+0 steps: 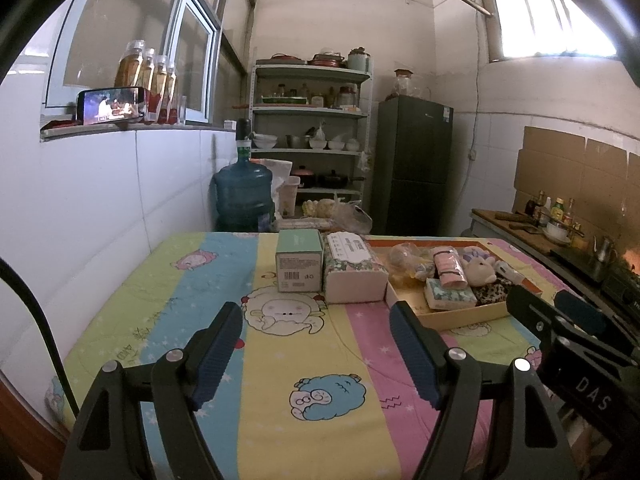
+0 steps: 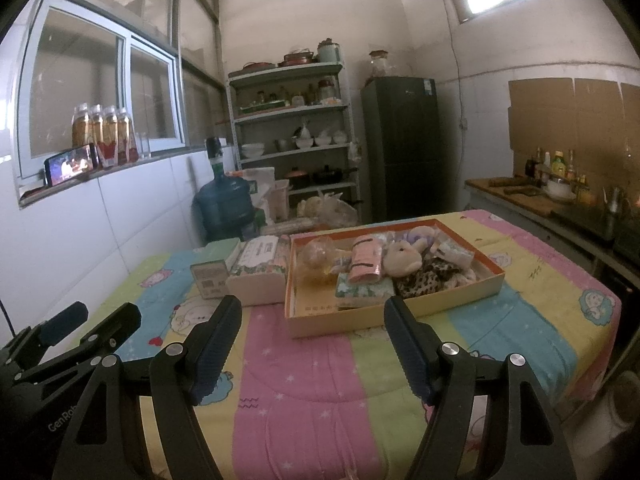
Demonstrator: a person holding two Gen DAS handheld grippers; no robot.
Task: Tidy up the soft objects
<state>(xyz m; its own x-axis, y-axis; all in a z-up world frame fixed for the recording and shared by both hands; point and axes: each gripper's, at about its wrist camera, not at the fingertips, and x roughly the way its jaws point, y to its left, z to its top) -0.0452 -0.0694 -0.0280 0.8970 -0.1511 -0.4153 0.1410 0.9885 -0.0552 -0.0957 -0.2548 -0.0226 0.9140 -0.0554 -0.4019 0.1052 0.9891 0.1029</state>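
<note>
Windowsill: a phone [image 1: 111,105] is playing video beside bottles [image 1: 149,80]
Corner: a water jug [image 1: 243,194] is standing by shelves [image 1: 312,128]
Back: a fridge [image 1: 414,164] is standing

A table under a striped cartoon cloth [image 2: 304,380] bears a green box [image 1: 300,260], tissue pack [image 1: 352,276] and shallow tray [image 2: 400,312]

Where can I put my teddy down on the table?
The striped cloth is bare on the near side, between the tray and both open tools, left and right. Bare too: the left strip beside the green box. The tray is crowded with soft things; the tissue pack touches it.
</note>
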